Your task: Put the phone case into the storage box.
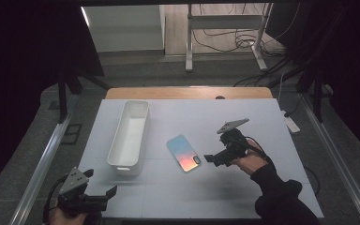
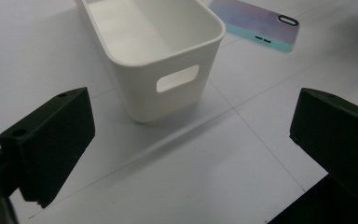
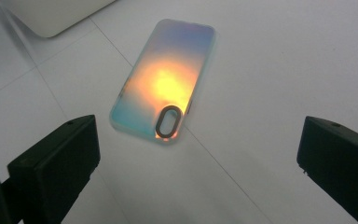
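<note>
An iridescent phone case [image 1: 183, 153] lies flat on the white table, its camera cut-out at the near right end. In the right gripper view the phone case [image 3: 164, 98] glows orange and blue just ahead of the jaws. My right gripper [image 1: 212, 160] is open, close to the case's right side, nothing between its jaws. A long white bin [image 1: 130, 136] stands empty to the left of the case; the left gripper view shows its near end with a handle slot, the bin [image 2: 158, 46] a short way ahead. My left gripper [image 1: 105, 194] is open at the table's front left corner.
The white table [image 1: 243, 126] ends at a wooden strip along the back. Metal rails run down both sides. Behind it stand a frame's legs [image 1: 189, 42] and loose cables on the floor. Dark curtains hang left and right.
</note>
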A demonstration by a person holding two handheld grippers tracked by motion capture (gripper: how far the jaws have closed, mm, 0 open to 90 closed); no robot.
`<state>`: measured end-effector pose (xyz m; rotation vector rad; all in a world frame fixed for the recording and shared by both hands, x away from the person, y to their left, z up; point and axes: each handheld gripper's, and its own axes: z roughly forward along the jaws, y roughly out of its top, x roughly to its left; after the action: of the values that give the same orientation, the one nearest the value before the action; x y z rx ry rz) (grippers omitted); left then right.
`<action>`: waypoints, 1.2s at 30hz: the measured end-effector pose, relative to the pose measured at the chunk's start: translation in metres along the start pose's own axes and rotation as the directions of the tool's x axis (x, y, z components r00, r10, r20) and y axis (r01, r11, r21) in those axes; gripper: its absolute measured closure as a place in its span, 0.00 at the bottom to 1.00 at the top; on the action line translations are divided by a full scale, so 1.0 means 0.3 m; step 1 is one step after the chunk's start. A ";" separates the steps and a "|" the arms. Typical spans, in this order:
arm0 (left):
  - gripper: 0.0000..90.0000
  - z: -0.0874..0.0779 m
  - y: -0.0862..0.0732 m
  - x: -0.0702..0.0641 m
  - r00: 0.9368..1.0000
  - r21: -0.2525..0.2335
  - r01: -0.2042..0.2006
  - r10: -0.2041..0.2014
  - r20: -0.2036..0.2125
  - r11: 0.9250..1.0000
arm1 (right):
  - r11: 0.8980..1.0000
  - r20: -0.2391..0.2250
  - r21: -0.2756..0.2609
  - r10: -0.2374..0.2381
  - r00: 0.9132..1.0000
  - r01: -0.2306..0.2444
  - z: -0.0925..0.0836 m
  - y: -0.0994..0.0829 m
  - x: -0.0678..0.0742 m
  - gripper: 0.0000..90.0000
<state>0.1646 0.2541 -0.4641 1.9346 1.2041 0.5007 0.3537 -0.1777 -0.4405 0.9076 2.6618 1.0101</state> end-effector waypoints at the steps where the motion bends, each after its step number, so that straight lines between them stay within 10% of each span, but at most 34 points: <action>1: 0.01 0.000 0.000 0.000 1.000 0.000 0.000 0.000 0.000 1.000 | 1.000 -0.003 0.001 0.002 1.000 -0.002 0.003 0.003 0.001 0.00; 36: 0.01 0.000 0.000 0.002 1.000 -0.001 -0.001 0.001 0.007 1.000 | 0.988 0.024 0.134 -0.082 0.996 0.078 0.206 0.130 0.065 0.00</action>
<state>0.1648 0.2545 -0.4643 1.9345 1.1984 0.4942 0.3780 -0.1093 -0.4611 0.8246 2.7434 0.8035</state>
